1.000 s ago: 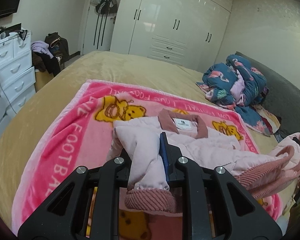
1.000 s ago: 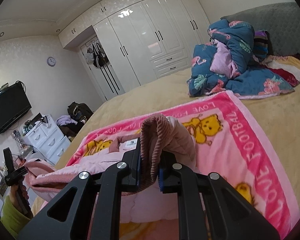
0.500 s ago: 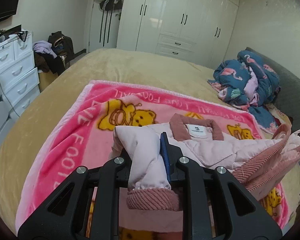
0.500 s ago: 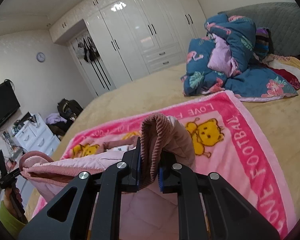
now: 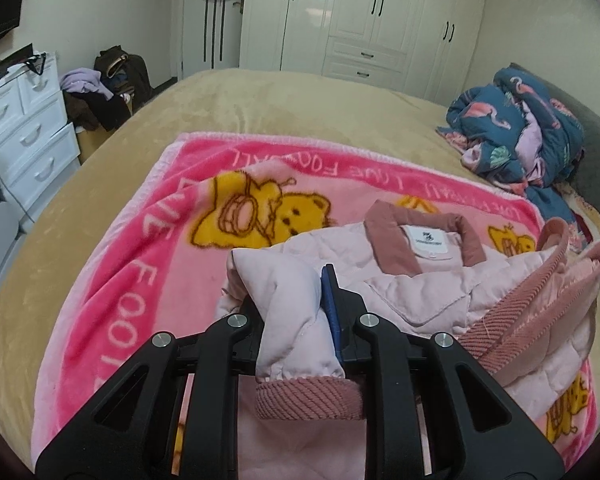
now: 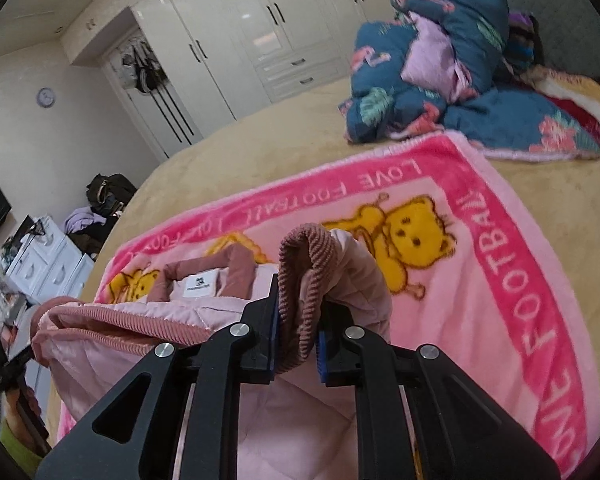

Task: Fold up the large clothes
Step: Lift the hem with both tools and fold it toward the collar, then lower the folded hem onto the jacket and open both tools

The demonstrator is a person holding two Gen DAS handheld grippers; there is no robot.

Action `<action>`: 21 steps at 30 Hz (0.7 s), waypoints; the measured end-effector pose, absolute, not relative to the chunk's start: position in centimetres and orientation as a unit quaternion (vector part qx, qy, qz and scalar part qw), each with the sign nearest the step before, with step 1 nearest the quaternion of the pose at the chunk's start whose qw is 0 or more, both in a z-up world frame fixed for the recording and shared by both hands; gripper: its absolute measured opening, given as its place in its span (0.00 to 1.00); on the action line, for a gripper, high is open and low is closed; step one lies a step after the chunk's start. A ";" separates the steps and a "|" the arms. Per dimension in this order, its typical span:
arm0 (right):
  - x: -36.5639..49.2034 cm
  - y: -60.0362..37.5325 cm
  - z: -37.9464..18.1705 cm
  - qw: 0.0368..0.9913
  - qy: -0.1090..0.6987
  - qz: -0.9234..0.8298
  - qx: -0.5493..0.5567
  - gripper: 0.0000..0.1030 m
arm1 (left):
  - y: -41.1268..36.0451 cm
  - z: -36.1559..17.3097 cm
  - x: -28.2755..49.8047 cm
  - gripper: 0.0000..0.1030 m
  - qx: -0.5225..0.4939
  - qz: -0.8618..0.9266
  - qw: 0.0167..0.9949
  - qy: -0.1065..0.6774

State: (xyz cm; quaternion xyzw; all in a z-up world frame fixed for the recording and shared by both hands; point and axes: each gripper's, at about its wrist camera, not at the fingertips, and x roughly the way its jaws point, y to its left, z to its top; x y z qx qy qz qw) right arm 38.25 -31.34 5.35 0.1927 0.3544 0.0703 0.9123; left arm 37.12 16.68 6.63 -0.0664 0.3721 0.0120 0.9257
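Pale pink quilted jacket (image 5: 416,292) with dusty-rose corduroy collar and ribbed cuffs, white neck label facing up; lay partly lifted over pink bear blanket (image 5: 148,264) on tan bed (image 5: 260,108), just ahead of both claws; collar end flat on blanket beyond the fingertips, hem side raised toward the cameras. Left gripper (image 5: 296,312) clamped on a sleeve near its ribbed cuff, cuff hanging below the jaws, blue pad pressed to the fabric. Right gripper (image 6: 298,338) clamped on the other ribbed cuff (image 6: 304,280), cuff bulging up above the jaws. Corduroy hem edge stretched between the two claws, sagging right of the left claw and left of the right claw. Blue flamingo quilt (image 6: 440,64) bunched far ahead and right of the right claw; white drawers (image 5: 20,128) far left of the left claw; white wardrobe (image 5: 364,20) beyond. Compared with 1.0 s ago: both claws tilted lower toward the bed; collar and label seen farther right and closer in left view; more of the blanket visible in right view; grips unchanged.
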 end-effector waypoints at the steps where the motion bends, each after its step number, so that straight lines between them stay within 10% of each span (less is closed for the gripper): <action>1: 38.8 -31.3 4.7 0.909 0.360 0.068 0.197 0.12 | 16.6 6.3 37.4 0.13 -0.067 0.013 0.924 0.375; 13: 40.5 -32.1 2.5 0.886 0.374 0.078 0.263 0.28 | 16.6 3.7 39.5 0.14 -0.071 0.020 0.915 0.398; 15: 40.2 -32.1 2.9 0.890 0.363 0.083 0.262 0.40 | 16.6 3.6 39.6 0.14 -0.074 0.020 0.914 0.398; 17: 39.5 -32.1 3.5 0.899 0.340 0.083 0.263 0.84 | 16.6 3.5 39.7 0.14 -0.074 0.019 0.914 0.397; 21: 37.8 -31.0 4.3 0.920 0.323 0.072 0.211 0.90 | 16.7 3.4 39.7 0.15 -0.077 0.018 0.914 0.398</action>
